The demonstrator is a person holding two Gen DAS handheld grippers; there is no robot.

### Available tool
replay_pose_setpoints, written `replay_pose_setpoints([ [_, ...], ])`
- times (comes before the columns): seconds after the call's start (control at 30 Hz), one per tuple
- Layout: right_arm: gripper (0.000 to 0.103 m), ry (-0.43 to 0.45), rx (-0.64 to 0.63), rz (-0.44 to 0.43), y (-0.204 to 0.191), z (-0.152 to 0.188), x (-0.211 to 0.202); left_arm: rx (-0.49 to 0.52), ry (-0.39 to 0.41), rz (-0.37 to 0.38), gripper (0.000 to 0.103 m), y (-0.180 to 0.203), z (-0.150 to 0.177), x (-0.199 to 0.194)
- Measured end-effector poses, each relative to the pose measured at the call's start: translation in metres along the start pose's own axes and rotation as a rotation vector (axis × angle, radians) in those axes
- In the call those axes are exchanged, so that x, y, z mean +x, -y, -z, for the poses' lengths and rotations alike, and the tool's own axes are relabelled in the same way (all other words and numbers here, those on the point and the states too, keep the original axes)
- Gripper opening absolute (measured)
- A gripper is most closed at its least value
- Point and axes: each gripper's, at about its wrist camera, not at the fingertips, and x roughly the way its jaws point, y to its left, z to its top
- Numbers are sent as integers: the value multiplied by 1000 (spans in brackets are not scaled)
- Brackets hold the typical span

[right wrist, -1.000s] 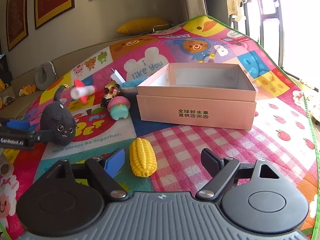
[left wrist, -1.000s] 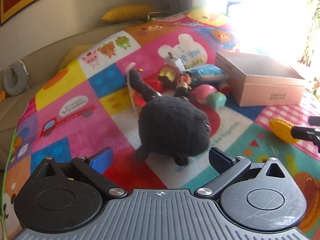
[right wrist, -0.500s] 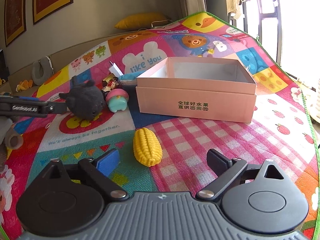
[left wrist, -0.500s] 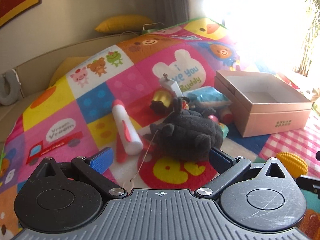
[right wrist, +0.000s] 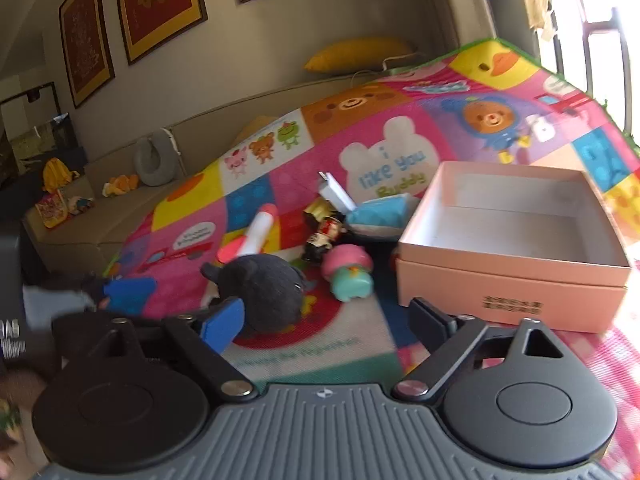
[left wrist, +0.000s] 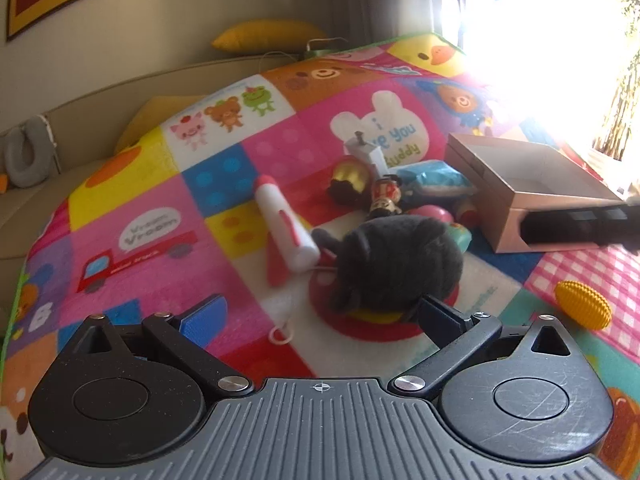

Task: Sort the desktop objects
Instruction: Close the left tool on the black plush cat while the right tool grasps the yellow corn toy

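A black plush toy (left wrist: pixel 396 268) lies on the colourful play mat, just ahead of my open left gripper (left wrist: pixel 320 316), nearer its right finger. It also shows in the right wrist view (right wrist: pixel 264 288), by the left finger of my open, empty right gripper (right wrist: pixel 324 320). A white and red tube (left wrist: pixel 284 228) lies left of the plush. A pink and teal toy (right wrist: pixel 350 272), a small figurine (right wrist: pixel 324 232), a blue packet (right wrist: pixel 380 212) and a white plug (right wrist: pixel 336 192) lie behind it. The open pink box (right wrist: pixel 512 276) is empty. A yellow toy corn (left wrist: pixel 582 310) lies at the right.
The right gripper's finger (left wrist: pixel 576 230) reaches across in front of the box in the left wrist view. A beige sofa edge (right wrist: pixel 120 216) with a grey neck pillow (right wrist: pixel 154 158) and a yellow cushion (right wrist: pixel 356 54) borders the mat at the back.
The plush has been let go onto the mat and my left gripper has pulled back from it. My right gripper has swung left from the corn toward the plush and the toys.
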Motion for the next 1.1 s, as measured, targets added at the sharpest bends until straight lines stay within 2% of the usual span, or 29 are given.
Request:
replay_pose_setpoints([
  [0.1, 76, 0, -6, -10, -17, -27, 39, -90, -16, 7, 103, -27, 7, -5],
  [0.17, 64, -30, -14, -12, -26, -42, 70, -135, -18, 6, 103, -40, 11, -6],
  [0.2, 47, -55, 0, -17, -27, -48, 85, -150, -15, 5, 103, -47, 13, -8],
  [0.23, 37, -91, 18, -28, -27, -53, 100, -159, -10, 5, 103, -51, 14, -10],
  [0.3, 32, -166, 54, -49, -24, -54, 125, -174, 6, 10, 103, -58, 17, -14],
  [0.37, 32, -207, 56, -75, -24, -46, 133, -199, 31, -8, 103, -67, 17, -19],
  [0.47, 34, -179, -47, -161, -42, -27, 106, -248, 59, -33, 103, -81, 11, -24],
  [0.6, 35, -116, -262, -204, -75, 1, 51, -229, 98, 8, 103, -76, -2, -29],
  [0.7, 35, -141, -300, -283, -86, 15, 24, -181, 111, 51, 103, -58, -9, -31],
  [0.8, 35, -140, -332, -277, -90, 30, 10, -128, 111, 65, 103, -41, -10, -31],
  [0.9, 41, -132, -329, -255, -87, 40, 1, -86, 95, 56, 103, -32, -5, -32],
  [1.0, 53, -124, -351, -246, -85, 48, -6, -108, 106, 44, 103, -39, -1, -41],
  [1.1, 54, -122, -352, -218, -78, 53, -12, -139, 148, 49, 103, -48, 5, -57],
])
